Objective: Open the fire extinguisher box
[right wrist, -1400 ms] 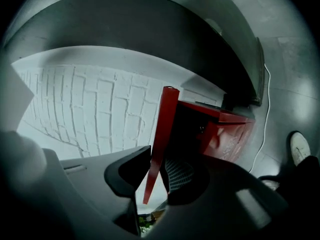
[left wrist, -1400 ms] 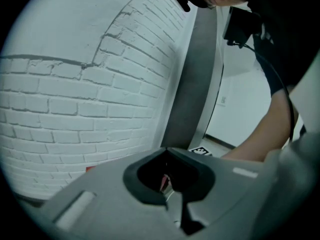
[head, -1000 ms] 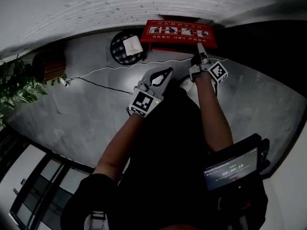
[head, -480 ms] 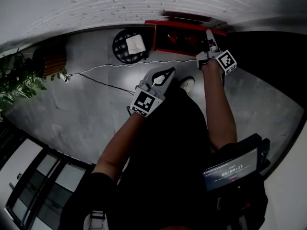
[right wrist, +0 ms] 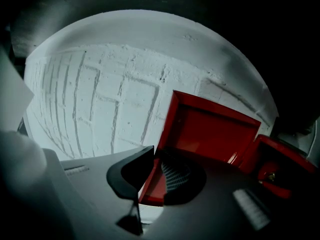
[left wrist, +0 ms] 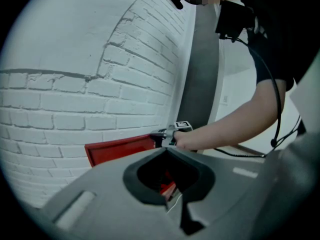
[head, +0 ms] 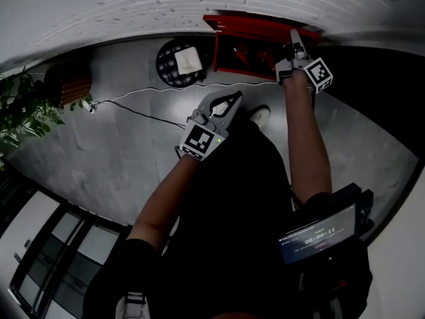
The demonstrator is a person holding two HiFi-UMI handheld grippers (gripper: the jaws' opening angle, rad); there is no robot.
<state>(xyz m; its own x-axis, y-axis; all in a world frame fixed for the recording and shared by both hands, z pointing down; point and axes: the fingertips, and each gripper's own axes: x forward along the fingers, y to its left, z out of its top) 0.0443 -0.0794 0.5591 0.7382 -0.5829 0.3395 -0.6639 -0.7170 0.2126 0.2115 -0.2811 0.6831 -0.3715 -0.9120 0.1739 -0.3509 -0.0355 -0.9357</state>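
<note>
Head view: fire extinguisher box (head: 249,52) on the floor (head: 133,151), against the white brick wall (head: 133,12), just beyond the feet. Shut one second ago, printed lid facing up; now open, lid (head: 255,24) swung up toward the wall, dark inside exposed. Right claw (head: 294,37) at the lid's raised edge, closing and already grasping the red rim between its jaws, as seen in right gripper view. Left claw (head: 229,102) clenched on nothing, hanging well apart from the box. Looks nearly finished: probably only to lean the lid securely and let go.
</note>
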